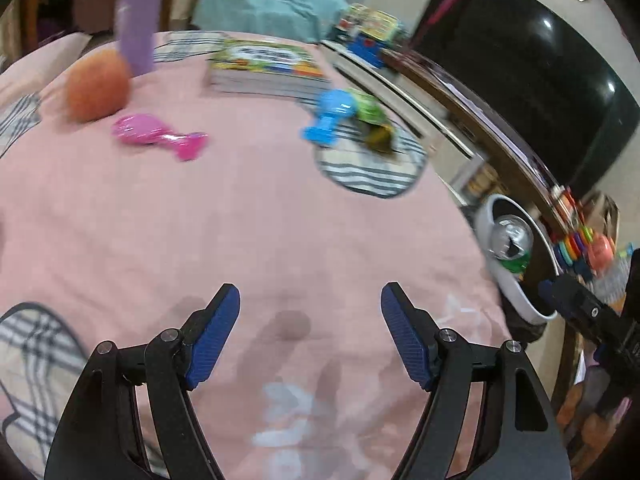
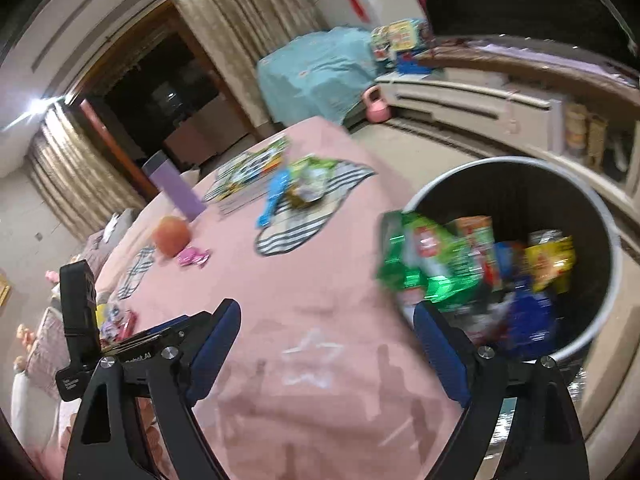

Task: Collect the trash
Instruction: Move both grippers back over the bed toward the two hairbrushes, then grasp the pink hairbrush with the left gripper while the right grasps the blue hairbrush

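My left gripper (image 1: 310, 308) hangs open over the pink bedspread (image 1: 200, 220), with nothing between its blue pads. Farther away, a green wrapper (image 1: 366, 108) and a dark crumpled one (image 1: 378, 136) lie on a striped patch beside a blue toy (image 1: 330, 116). My right gripper (image 2: 326, 306) is open at the bed's edge. Just past its right finger, a blurred green packet (image 2: 428, 264) sits at the near rim of the white bin (image 2: 500, 160), clear of the pads. Inside the bin are several wrappers and a can (image 1: 510, 236).
An orange ball (image 1: 98, 86), a pink toy (image 1: 156, 136), a purple box (image 1: 138, 20) and stacked books (image 1: 268, 68) lie on the bed. A low cabinet (image 2: 460, 96) and a pink kettlebell (image 2: 376, 106) stand beyond the bin. A pink packet (image 2: 120, 320) lies near the left gripper's body.
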### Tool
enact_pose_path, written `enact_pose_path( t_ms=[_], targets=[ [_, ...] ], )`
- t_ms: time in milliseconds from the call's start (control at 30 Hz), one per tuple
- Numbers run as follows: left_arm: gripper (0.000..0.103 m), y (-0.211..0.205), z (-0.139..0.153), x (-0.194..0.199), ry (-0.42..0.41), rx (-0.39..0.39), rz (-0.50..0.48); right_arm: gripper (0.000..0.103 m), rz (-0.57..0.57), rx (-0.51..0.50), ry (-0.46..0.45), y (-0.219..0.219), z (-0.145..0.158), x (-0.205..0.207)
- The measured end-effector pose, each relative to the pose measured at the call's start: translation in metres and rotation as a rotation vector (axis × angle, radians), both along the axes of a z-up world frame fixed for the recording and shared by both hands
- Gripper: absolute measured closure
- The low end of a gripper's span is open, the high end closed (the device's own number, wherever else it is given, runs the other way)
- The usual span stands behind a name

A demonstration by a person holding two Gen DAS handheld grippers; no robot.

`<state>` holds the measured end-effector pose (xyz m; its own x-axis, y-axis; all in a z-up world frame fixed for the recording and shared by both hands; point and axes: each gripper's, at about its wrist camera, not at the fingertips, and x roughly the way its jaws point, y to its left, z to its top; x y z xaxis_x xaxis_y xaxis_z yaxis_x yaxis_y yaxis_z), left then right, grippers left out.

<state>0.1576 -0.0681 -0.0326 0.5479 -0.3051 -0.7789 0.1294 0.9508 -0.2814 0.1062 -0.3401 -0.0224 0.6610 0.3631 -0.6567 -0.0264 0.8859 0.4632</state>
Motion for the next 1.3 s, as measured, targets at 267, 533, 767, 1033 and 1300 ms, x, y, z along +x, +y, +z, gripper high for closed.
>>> enact_pose_path(
  t_ms=[267,533,767,1033,1300],
  targets=[
    [0.028,0.050,-0.010,-0.004,0.020,-0.022,0.070,0.013,0.096,-0.036,0.010,0.058,-0.009,0.019],
    [0.028,0.085,-0.008,0.008,0.017,-0.037,0.125,0.013,0.139,-0.024,0.003,0.093,-0.015,0.044],
    [0.028,0.100,-0.011,0.035,0.033,-0.045,0.160,0.014,0.151,-0.016,0.001,0.116,-0.022,0.081],
    [0.028,0.118,-0.015,0.080,0.051,-0.095,0.219,0.025,0.136,-0.055,-0.011,0.131,-0.027,0.125],
    [0.028,0.123,-0.020,0.125,0.075,-0.107,0.254,0.034,0.107,-0.065,0.015,0.132,-0.043,0.168]
  ],
)
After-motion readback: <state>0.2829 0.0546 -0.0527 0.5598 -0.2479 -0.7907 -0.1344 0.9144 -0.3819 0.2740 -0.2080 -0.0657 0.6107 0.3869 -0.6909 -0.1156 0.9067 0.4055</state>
